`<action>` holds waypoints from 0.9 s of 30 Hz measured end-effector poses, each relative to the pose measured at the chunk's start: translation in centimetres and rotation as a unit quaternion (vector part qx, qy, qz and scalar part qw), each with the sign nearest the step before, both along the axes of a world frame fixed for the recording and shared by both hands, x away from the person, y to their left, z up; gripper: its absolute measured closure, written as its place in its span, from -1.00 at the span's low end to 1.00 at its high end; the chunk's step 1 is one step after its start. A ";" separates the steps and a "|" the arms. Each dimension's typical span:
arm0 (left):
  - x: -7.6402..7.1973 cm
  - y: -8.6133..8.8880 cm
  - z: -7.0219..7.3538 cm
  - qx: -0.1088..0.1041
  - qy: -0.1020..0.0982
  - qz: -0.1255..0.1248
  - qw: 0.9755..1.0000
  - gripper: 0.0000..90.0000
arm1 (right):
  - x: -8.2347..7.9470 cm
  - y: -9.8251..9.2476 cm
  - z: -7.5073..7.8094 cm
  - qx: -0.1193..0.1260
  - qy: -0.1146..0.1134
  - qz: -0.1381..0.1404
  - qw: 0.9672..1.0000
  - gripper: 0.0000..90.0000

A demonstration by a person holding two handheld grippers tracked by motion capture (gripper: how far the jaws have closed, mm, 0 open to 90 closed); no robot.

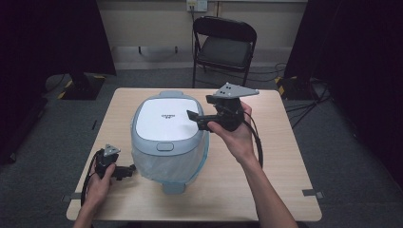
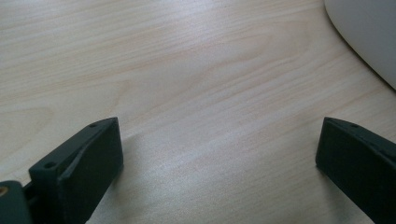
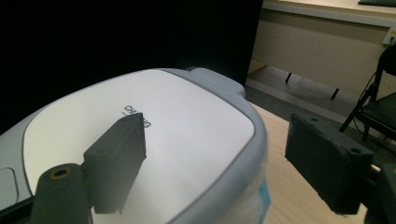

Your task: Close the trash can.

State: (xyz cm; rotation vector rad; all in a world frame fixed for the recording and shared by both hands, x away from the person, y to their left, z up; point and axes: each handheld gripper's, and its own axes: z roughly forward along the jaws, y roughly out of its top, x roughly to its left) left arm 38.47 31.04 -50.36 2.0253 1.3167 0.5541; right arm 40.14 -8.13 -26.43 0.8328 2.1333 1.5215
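Bin (image 1: 166, 142) mid-table, lid shut; both grippers empty.
I've got the right gripper (image 1: 197, 118) raised at the bin's right rim, jaws wide, one jaw over the lid (image 3: 154, 140), prob. lining up to work it. Left gripper (image 1: 127, 172) parked low by the bin's front-left, jaws wide over bare table (image 2: 196, 70), out of the way.

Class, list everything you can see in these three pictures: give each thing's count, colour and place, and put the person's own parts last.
Table: one, light wood, centre of the room.
Bin: one, grey with white lid, lid closed, clear liner bag hanging out, mid-table.
Folding chair: one, black, beyond the table.
Wall socket: one, white, back wall.
Left gripper: one, black, open, low on the table beside the bin.
Right gripper: one, black, open, raised at the lid's right edge.
Hands: two, left, right, each holding a gripper.
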 end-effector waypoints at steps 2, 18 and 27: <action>0.0 0.0 0.0 0.000 0.000 0.000 1.000 -0.99 | 0.1 -0.5 0.0 0.001 0.001 -0.006 1.000 -0.56; 0.0 0.0 0.0 0.000 0.000 0.000 1.000 -0.99 | 0.6 -4.7 -0.9 0.003 0.009 -0.065 0.998 -0.56; 0.0 0.0 0.0 -0.002 0.000 0.003 1.000 -0.99 | 1.0 -7.5 -2.4 -0.003 0.022 -0.110 0.994 -0.56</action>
